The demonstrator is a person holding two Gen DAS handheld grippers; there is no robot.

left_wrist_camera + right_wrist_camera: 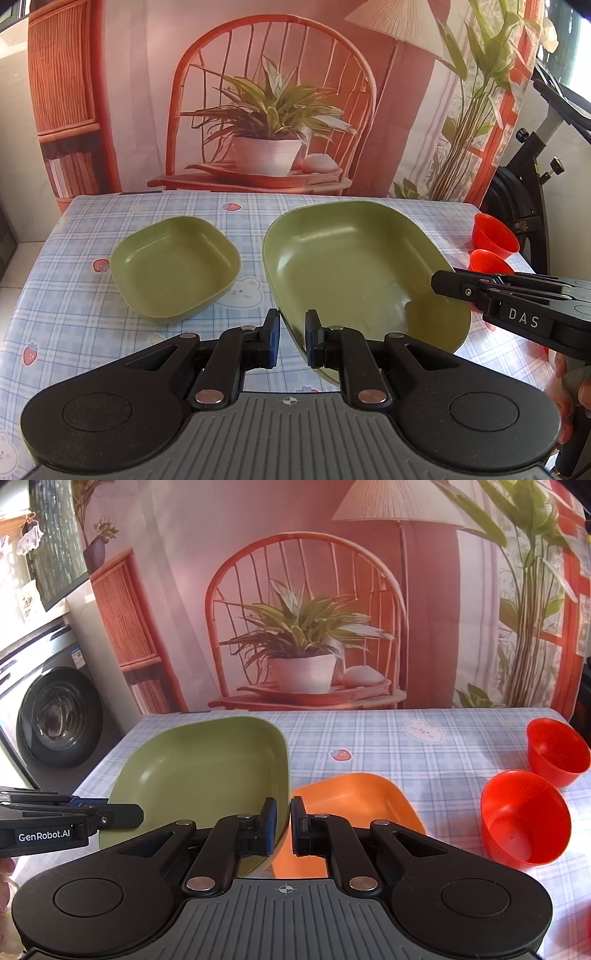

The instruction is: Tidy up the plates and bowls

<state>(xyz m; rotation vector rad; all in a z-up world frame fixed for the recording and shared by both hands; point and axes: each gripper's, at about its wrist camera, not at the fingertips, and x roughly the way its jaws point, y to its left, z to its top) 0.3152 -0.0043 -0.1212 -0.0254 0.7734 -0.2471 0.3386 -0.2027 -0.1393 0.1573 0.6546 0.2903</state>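
Observation:
A large green plate [351,266] hangs tilted above the table, held from both sides. My left gripper [291,325] is shut on its near rim, and from the right my right gripper [443,282] pinches the opposite rim. In the right wrist view, the right gripper [283,812] is shut on the large green plate [207,771], while the left gripper [136,816] grips its left edge. An orange plate [354,797] lies on the cloth, partly under the green plate. A small green plate [173,266] sits on the table's left part.
Two red bowls [524,819] [557,749] stand at the table's right side. The table wears a blue checked cloth [74,295]. A printed backdrop hangs behind its far edge. A washing machine [55,716] stands to the left, an exercise bike [528,177] to the right.

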